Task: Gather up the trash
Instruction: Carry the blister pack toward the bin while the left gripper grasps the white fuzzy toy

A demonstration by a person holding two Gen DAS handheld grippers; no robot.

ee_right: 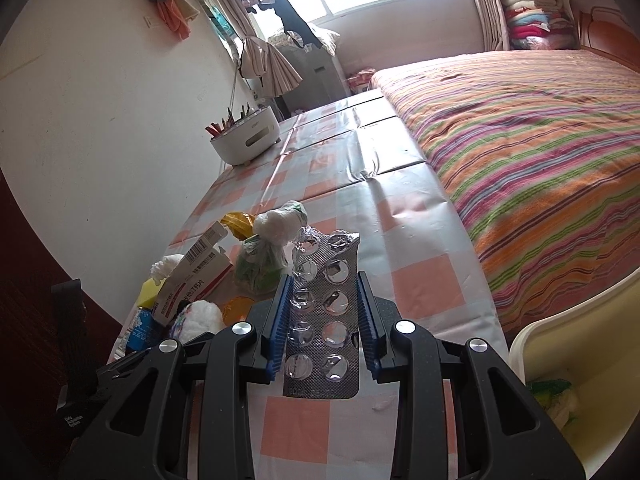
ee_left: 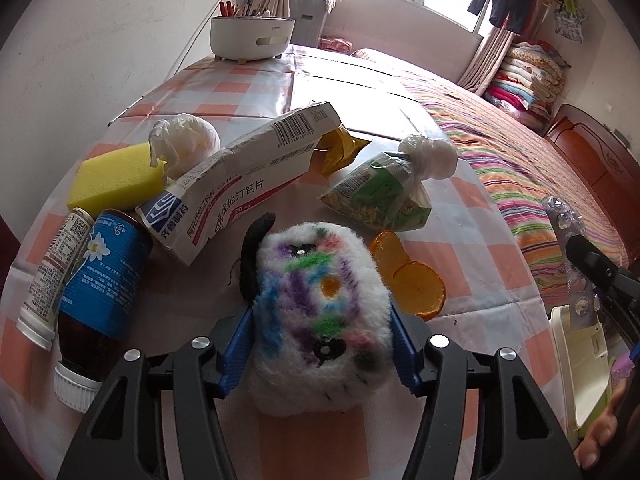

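Observation:
My left gripper (ee_left: 320, 312) is shut on a fluffy white plush toy (ee_left: 320, 320) with coloured patches, just above the table. My right gripper (ee_right: 324, 304) is shut on an empty silver blister pack (ee_right: 326, 312), held above the table; the pack also shows in the left wrist view (ee_left: 572, 256). Trash lies on the checked tablecloth (ee_left: 472, 208): a crushed medicine box (ee_left: 248, 168), orange peel (ee_left: 412, 276), a green snack bag (ee_left: 380, 192), a yellow wrapper (ee_left: 340, 148) and a tissue ball (ee_left: 188, 140).
A cream bin (ee_right: 560, 344) stands at the right, beside the table; it also shows in the left wrist view (ee_left: 576, 364). A yellow sponge (ee_left: 112, 176), a blue-labelled bottle (ee_left: 100, 280) and a white bottle (ee_left: 52, 276) lie left. A white holder (ee_left: 252, 36) stands far back. A striped bed (ee_right: 540, 152) lies right.

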